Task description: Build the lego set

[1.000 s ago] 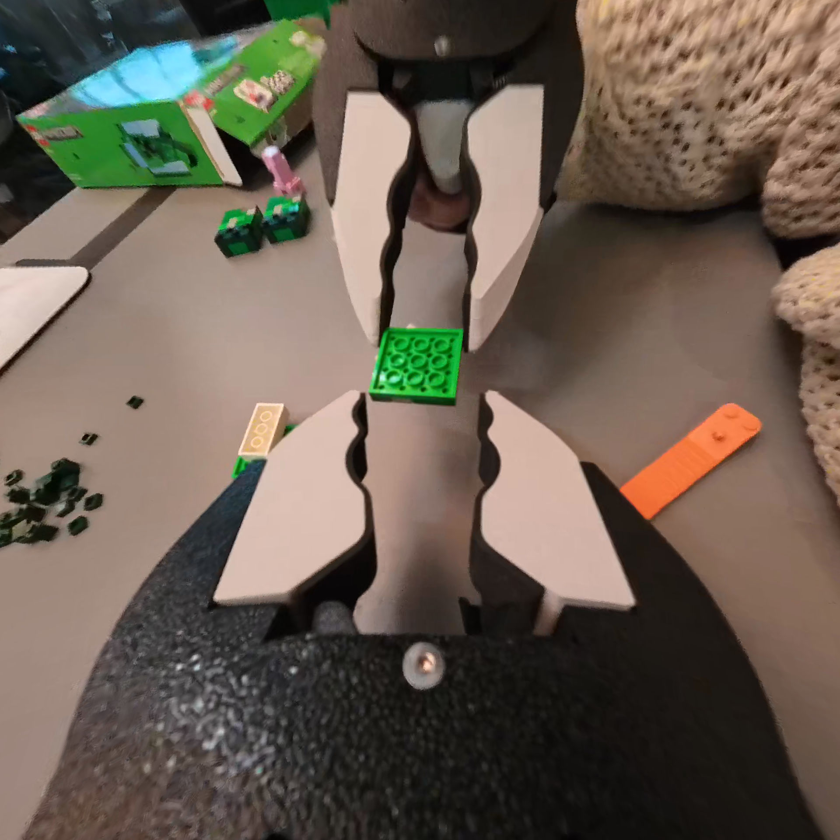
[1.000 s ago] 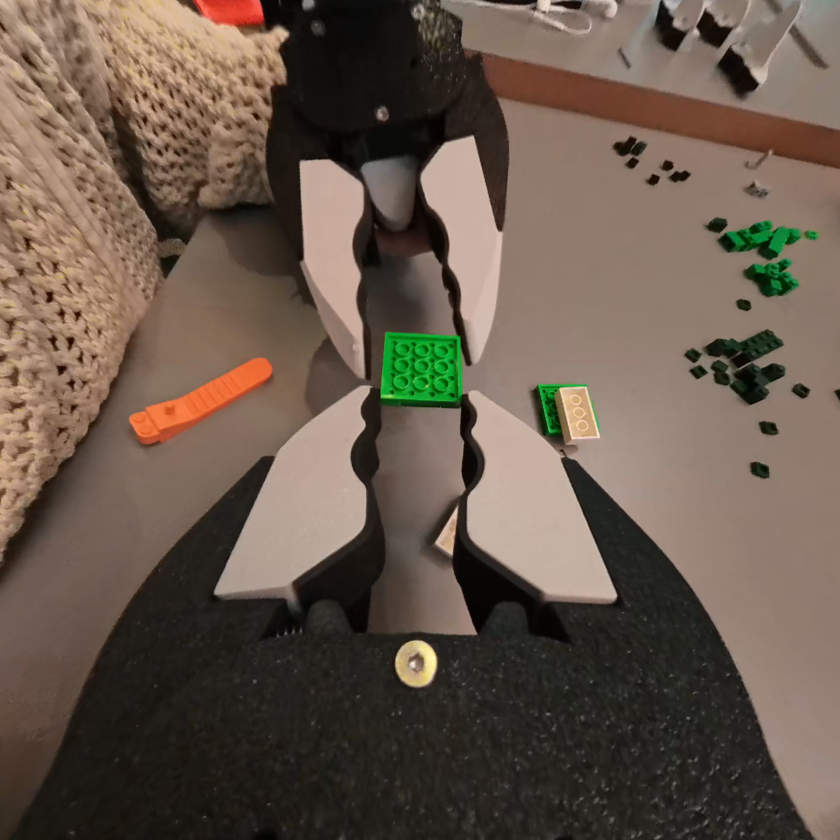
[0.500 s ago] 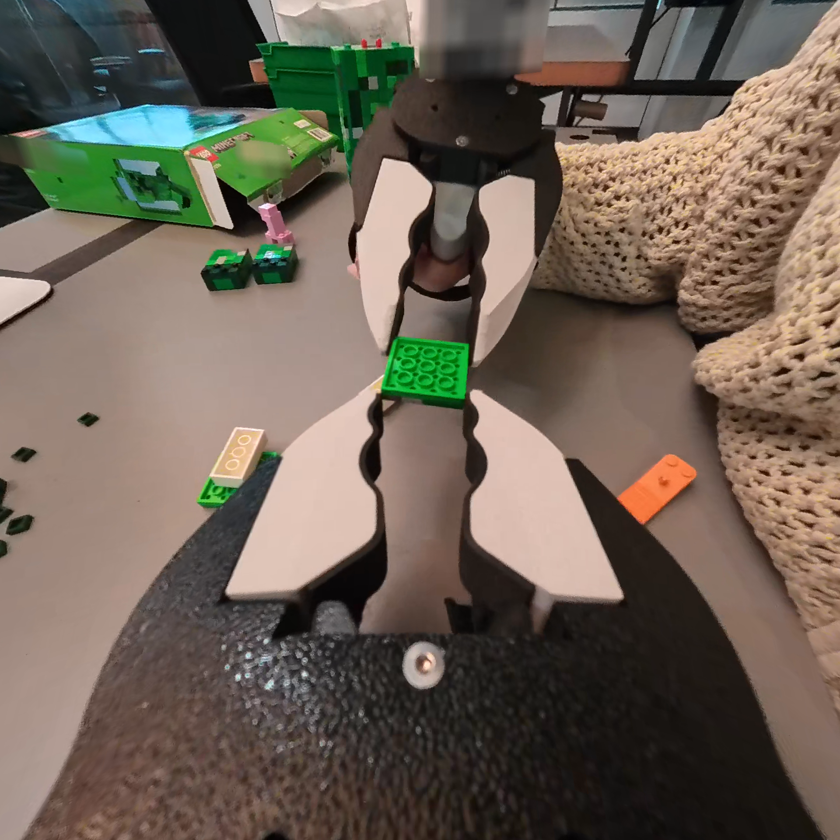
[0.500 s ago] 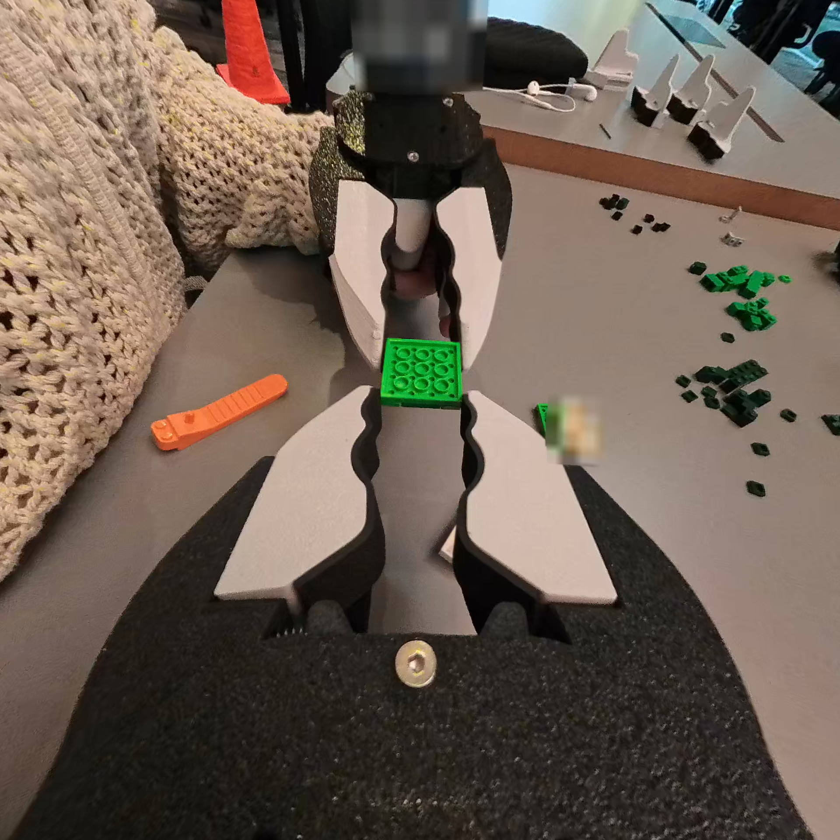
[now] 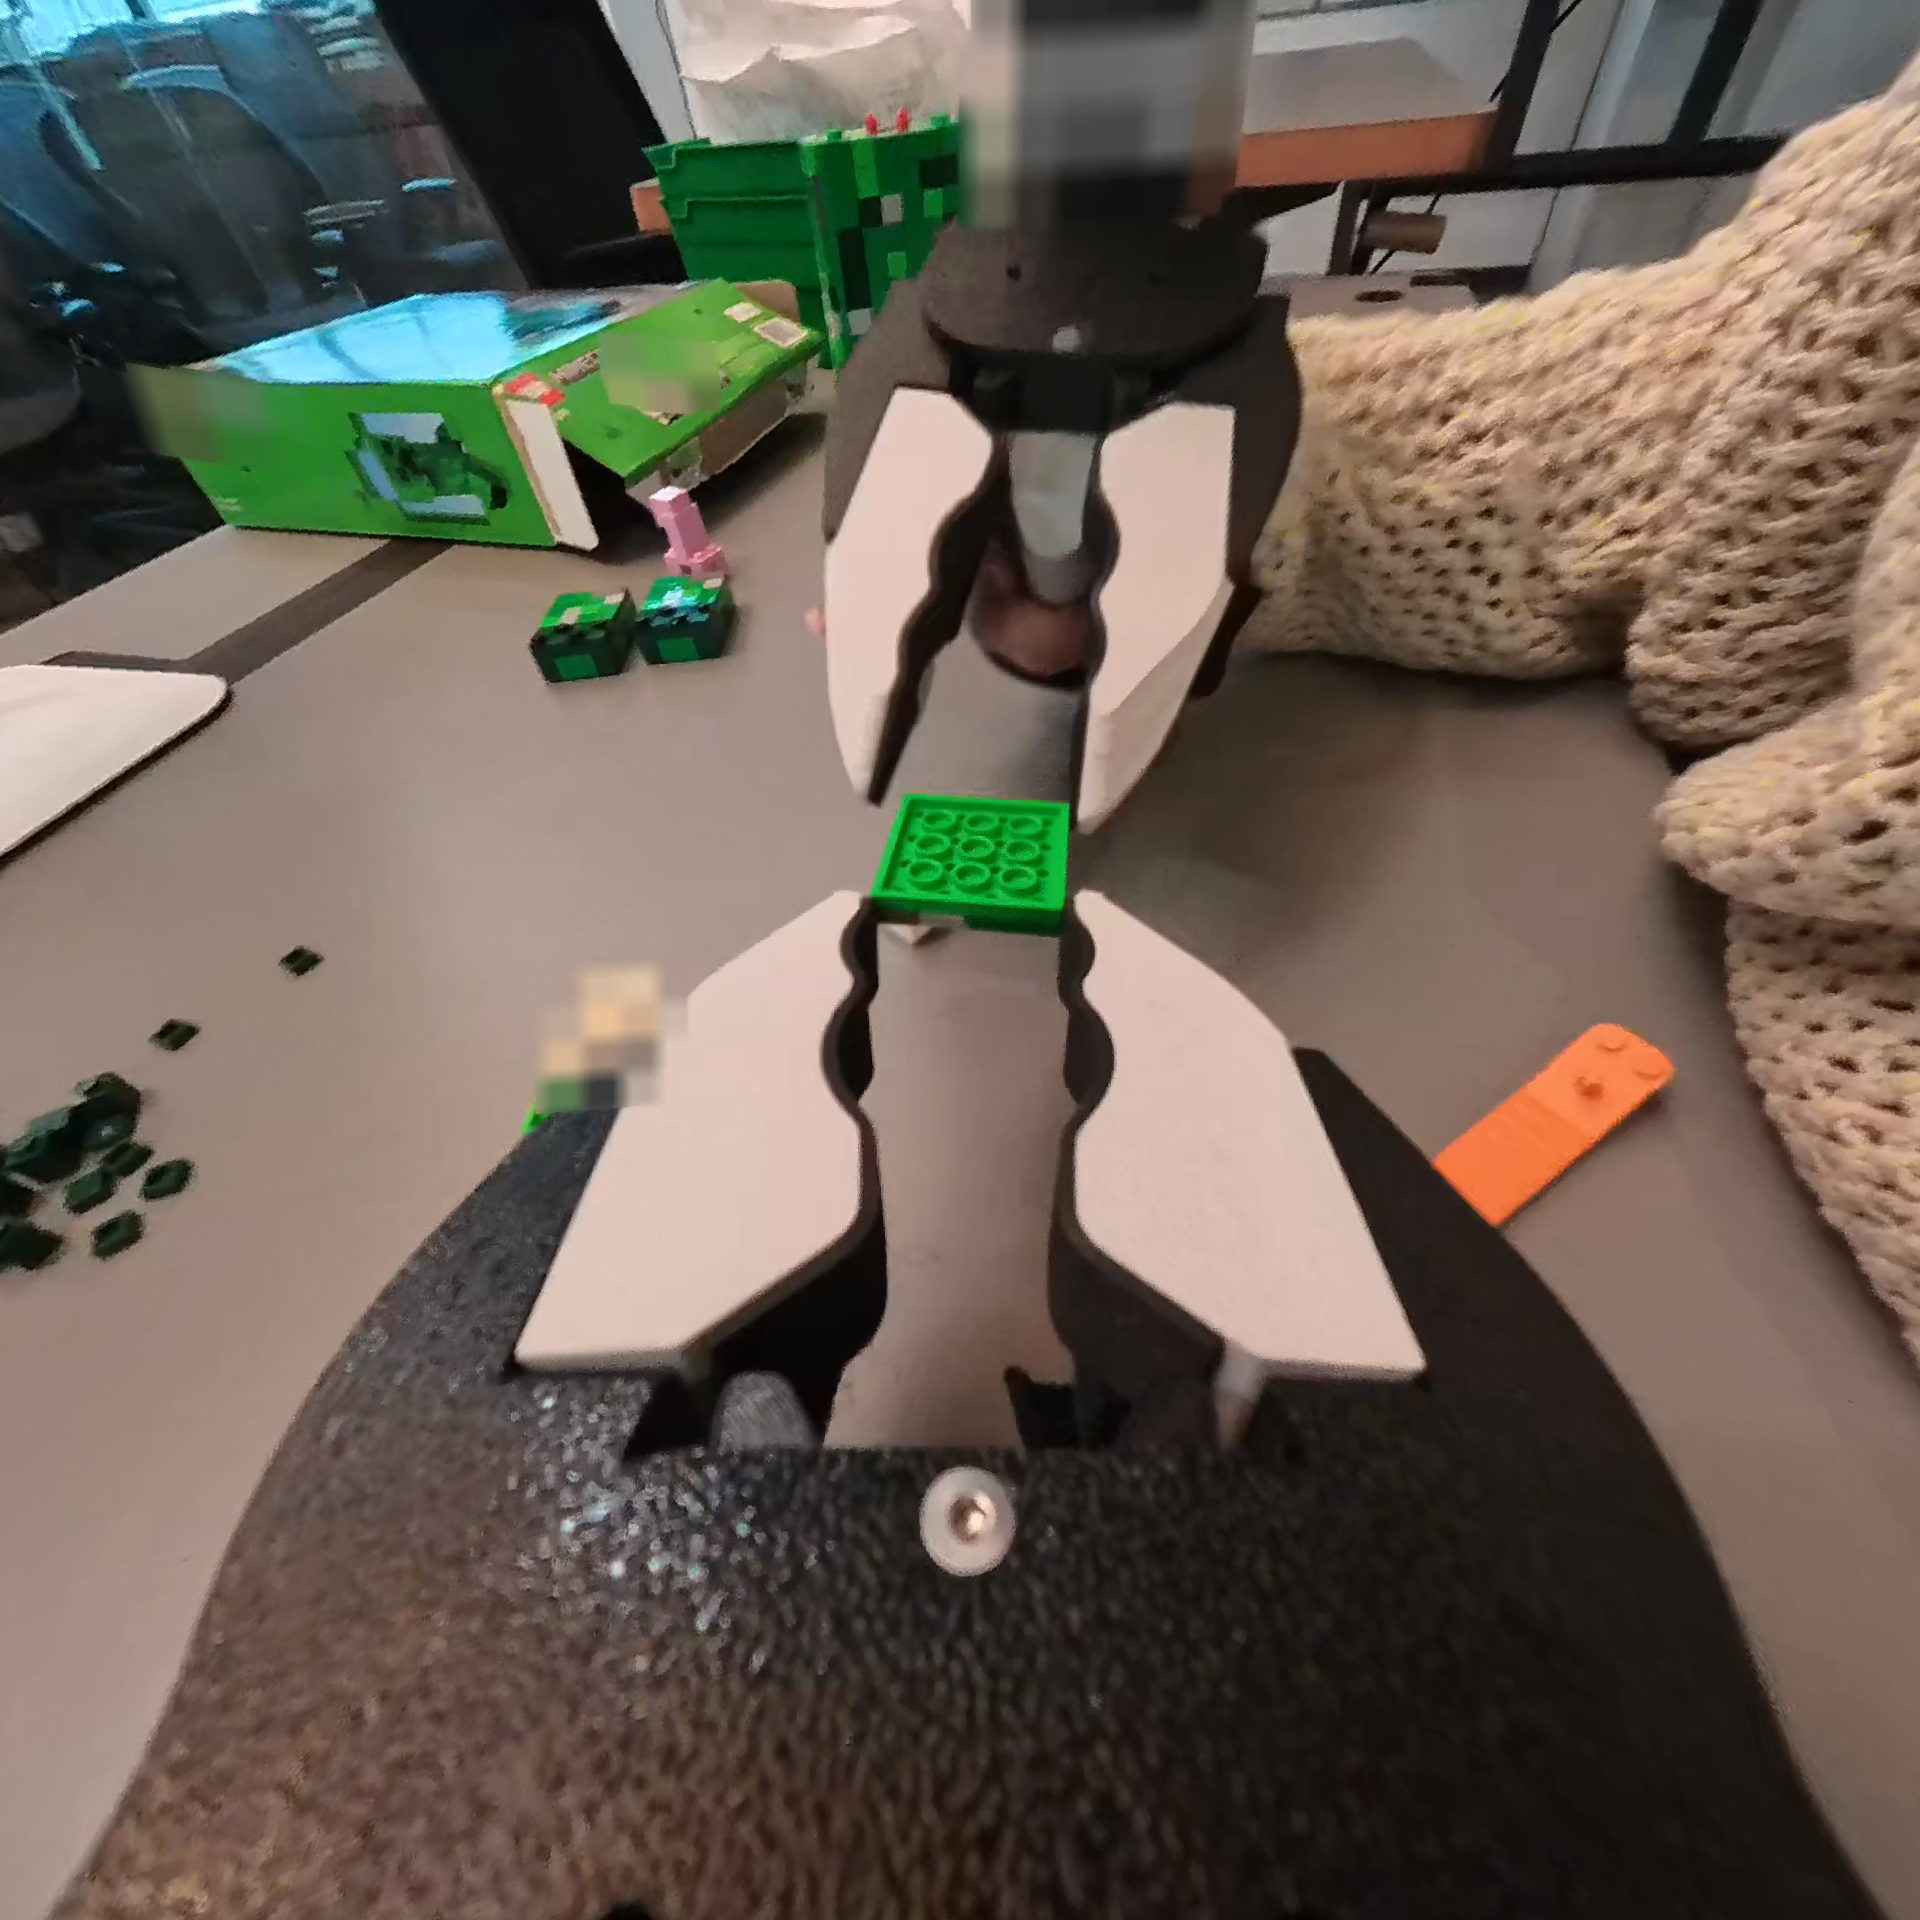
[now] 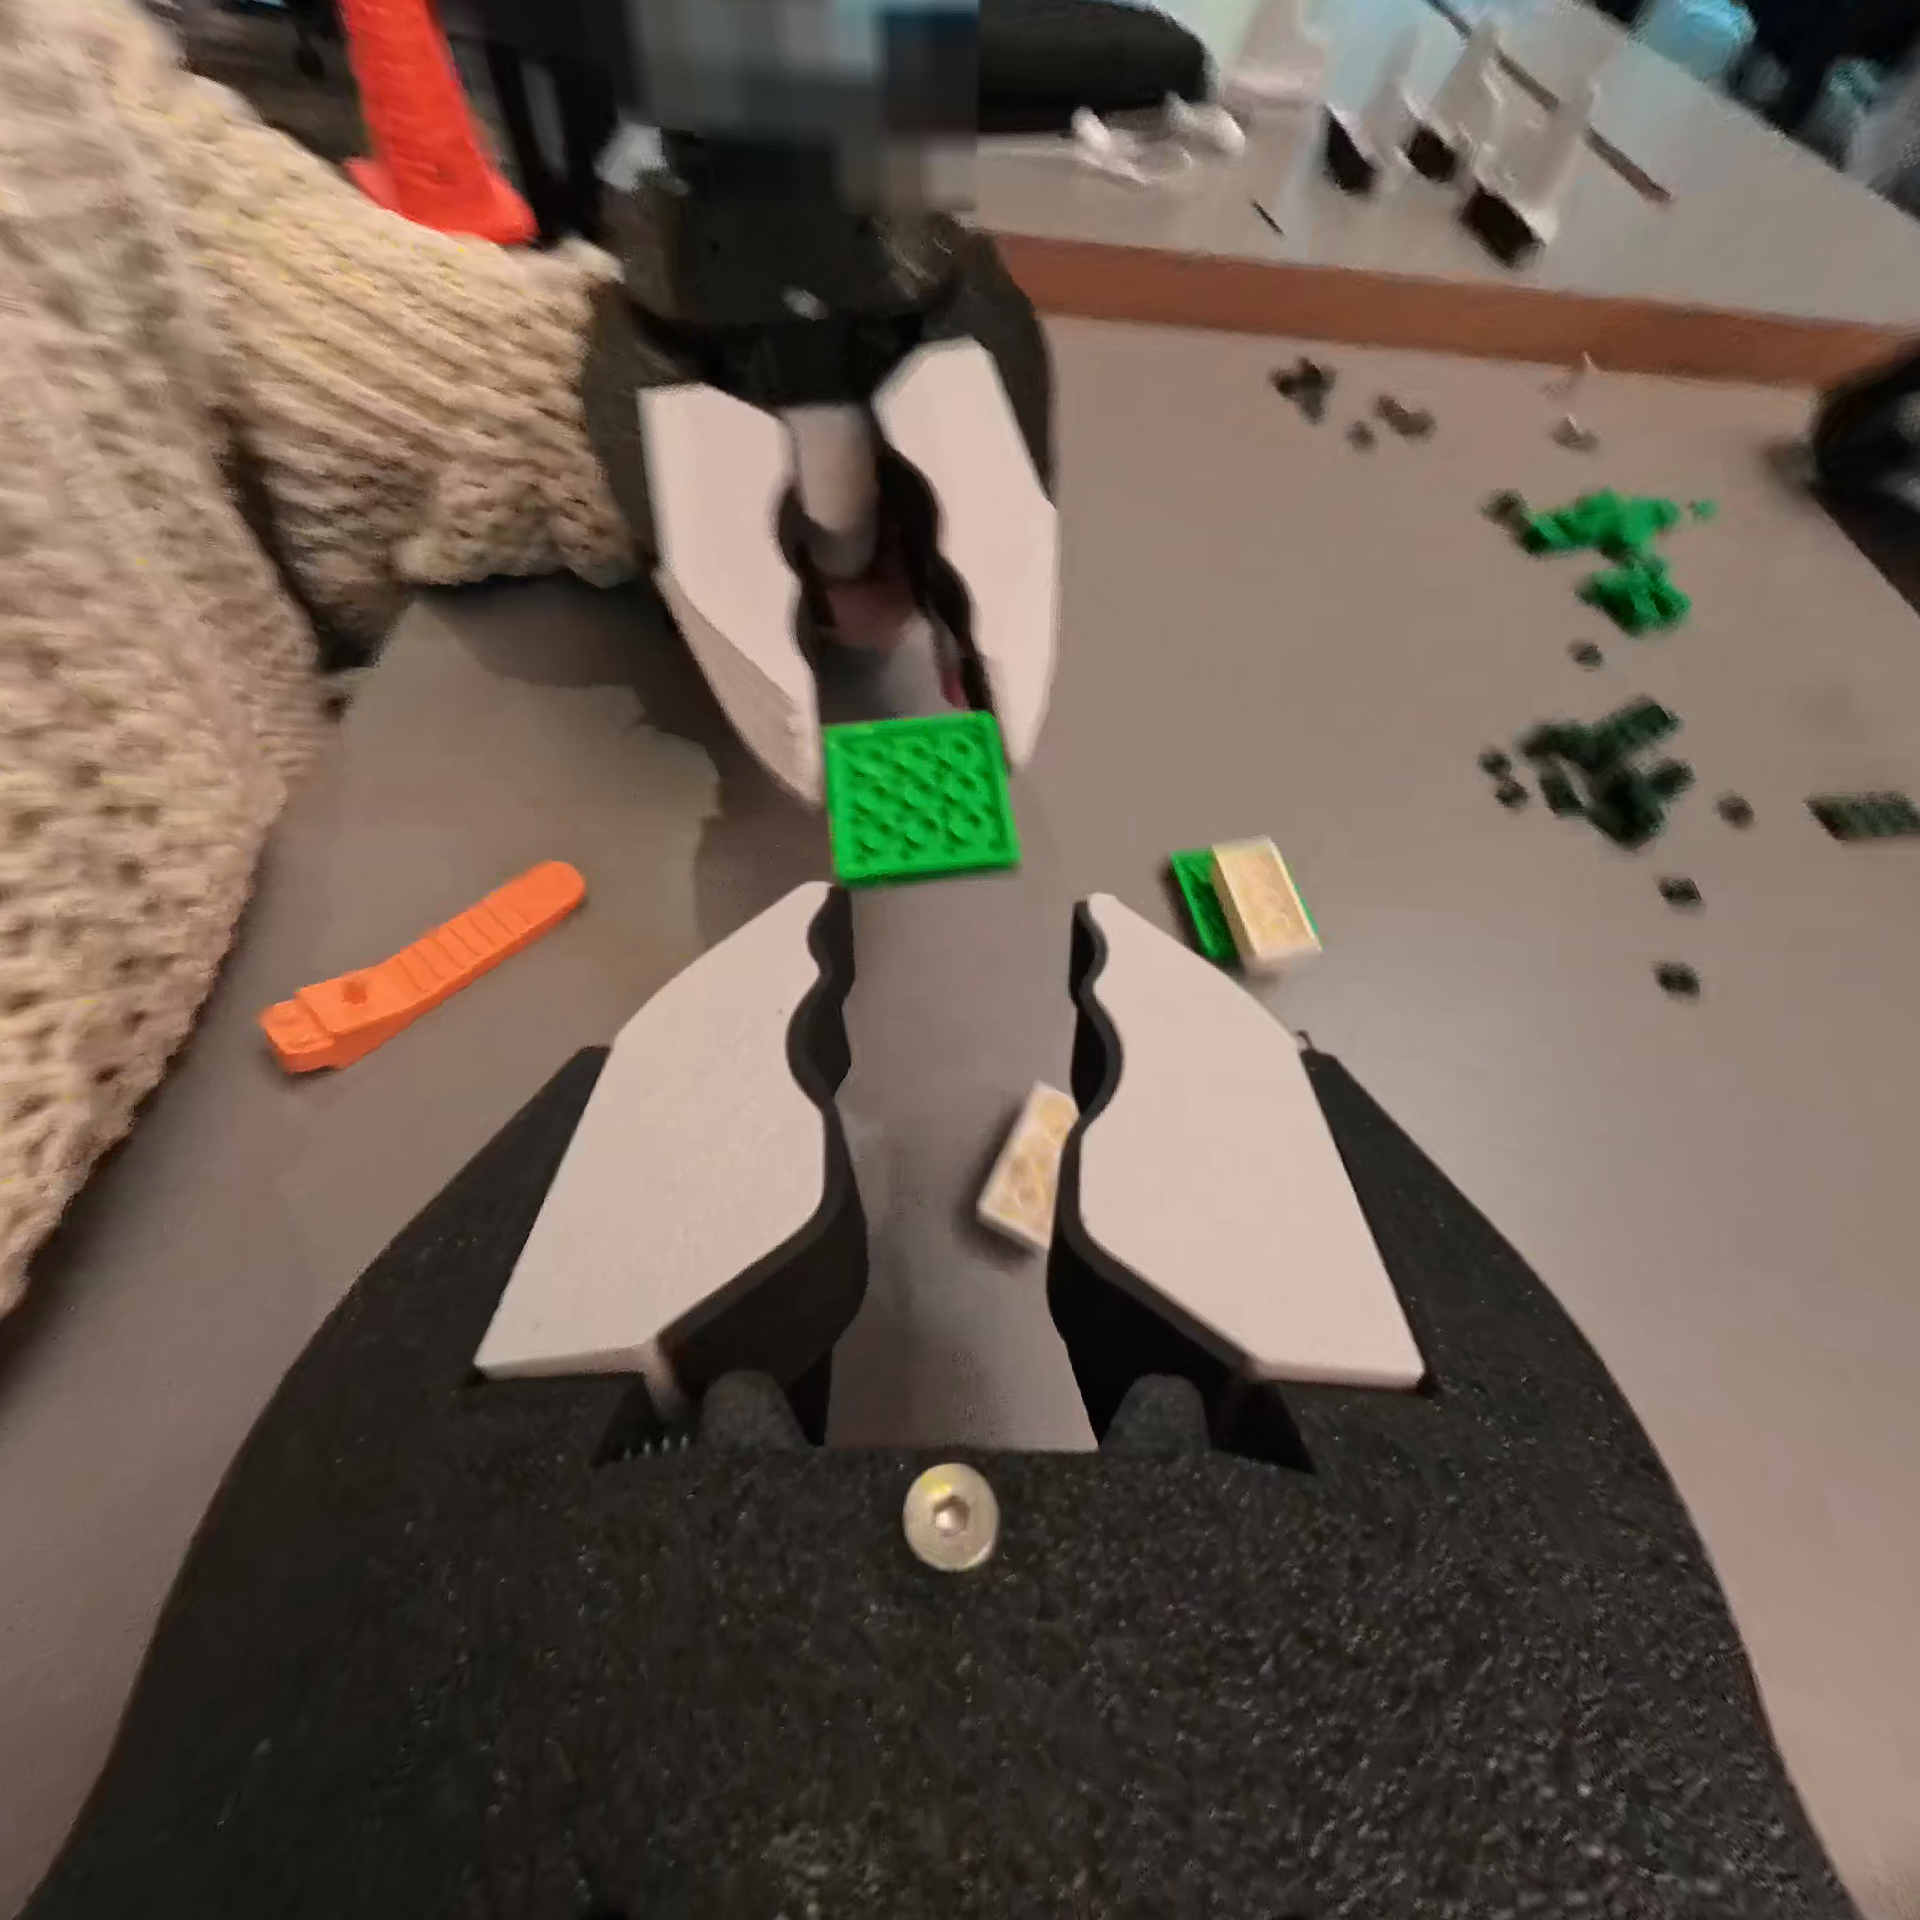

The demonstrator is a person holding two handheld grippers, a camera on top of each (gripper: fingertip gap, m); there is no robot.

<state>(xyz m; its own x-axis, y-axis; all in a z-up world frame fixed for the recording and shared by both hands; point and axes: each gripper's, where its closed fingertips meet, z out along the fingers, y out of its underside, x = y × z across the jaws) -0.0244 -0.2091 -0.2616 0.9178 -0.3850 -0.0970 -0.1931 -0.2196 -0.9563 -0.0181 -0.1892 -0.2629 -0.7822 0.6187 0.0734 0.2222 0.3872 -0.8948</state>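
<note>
Two grippers: tips facing each other, centre of both wrist views, over grey table [image 5: 416, 831].
Left gripper [image 5: 971, 914]: clenched on side edges of green square plate [image 5: 974, 865], centre frame.
Right gripper [image 6: 956, 909]: released, jaws spread, tips just short of the plate.
Orange brick separator [image 6: 416, 966]: flat on table, left of right wrist view.
Loose dark green pieces [image 6: 1600, 769]: scattered, right side.

The right gripper [image 6: 961, 914], fingers spread, faces the left gripper [image 6: 914, 769], which pinches a bright green square plate [image 6: 920, 798] above the grey table [image 6: 1455, 1091]. An orange brick separator [image 6: 416, 966] lies beside a cream knitted sleeve [image 6: 156, 623]; a tan plate [image 6: 1029, 1164] rests below
</note>
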